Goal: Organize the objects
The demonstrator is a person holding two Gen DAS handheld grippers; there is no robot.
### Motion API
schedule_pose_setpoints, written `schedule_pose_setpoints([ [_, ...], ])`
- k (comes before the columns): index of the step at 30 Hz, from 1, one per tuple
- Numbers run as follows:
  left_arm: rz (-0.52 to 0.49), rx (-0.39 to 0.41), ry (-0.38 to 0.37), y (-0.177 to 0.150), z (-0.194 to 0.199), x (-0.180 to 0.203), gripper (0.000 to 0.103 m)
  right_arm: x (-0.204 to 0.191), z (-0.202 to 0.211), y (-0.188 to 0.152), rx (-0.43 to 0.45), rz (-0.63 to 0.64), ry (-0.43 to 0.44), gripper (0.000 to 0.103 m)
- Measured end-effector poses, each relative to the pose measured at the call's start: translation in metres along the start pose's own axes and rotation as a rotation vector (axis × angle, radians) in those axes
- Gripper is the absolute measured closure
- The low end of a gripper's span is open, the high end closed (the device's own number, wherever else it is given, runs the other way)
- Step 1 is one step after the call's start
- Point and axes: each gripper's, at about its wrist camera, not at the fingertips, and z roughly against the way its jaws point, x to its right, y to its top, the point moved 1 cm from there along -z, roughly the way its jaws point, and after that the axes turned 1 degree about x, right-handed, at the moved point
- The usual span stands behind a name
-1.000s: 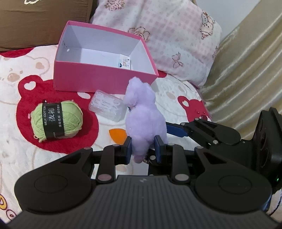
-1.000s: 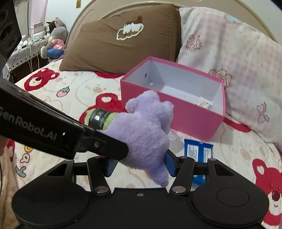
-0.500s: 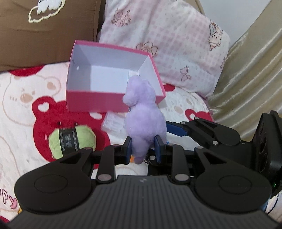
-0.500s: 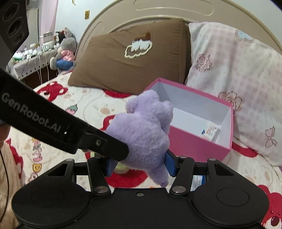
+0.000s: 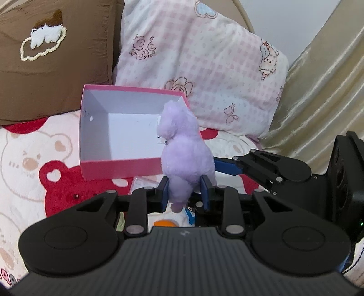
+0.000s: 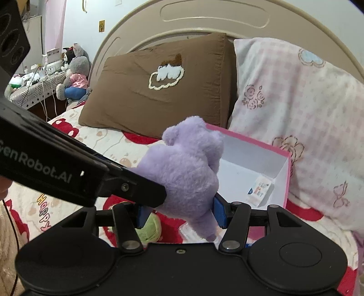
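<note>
Lifted higher, fluffy lilac plush toy [image 5: 182,157] nears pink box [image 5: 118,167].

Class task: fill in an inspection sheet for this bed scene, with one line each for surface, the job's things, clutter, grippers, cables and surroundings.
Surface: bear-print bedspread, soft and uneven.
Job's things: purple plush toy held up in front of the open pink box; a small carton lies inside the box.
Clutter: green yarn ball and an orange item on the bedspread below the grippers.
Grippers: left gripper and right gripper both clamp the toy.
Cables: white cords hang from the side table.
Surroundings: brown pillow, pink pillow, headboard.
</note>
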Motion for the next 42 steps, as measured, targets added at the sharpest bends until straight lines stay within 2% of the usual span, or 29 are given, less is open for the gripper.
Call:
schedule_pose_setpoints([
  [8, -0.005, 0.007, 0.022, 0.022, -0.008, -0.007, 0.076, 0.010, -0.017, 0.024, -0.014, 0.049, 0.018, 0.043],
  [16, 0.009, -0.005, 0.028, 0.047, -0.038, -0.020, 0.077, 0.032, -0.046, 0.037, -0.028, 0.026, 0.029, 0.044],
  [27, 0.069, -0.043, 0.063, 0.080, -0.123, -0.051, 0.076, 0.085, -0.122, 0.043, -0.079, -0.044, 0.065, 0.045],
  [33, 0.113, -0.089, 0.084, 0.083, -0.170, -0.070, 0.076, 0.108, -0.167, 0.030, -0.131, -0.108, 0.091, 0.046],
  [39, 0.150, -0.086, 0.073, 0.080, -0.206, -0.088, 0.076, 0.123, -0.205, 0.022, -0.193, -0.134, 0.081, 0.046],
  [42, 0.180, -0.124, 0.067, 0.083, -0.224, -0.097, 0.076, 0.129, -0.224, 0.020, -0.229, -0.128, 0.085, 0.046],
])
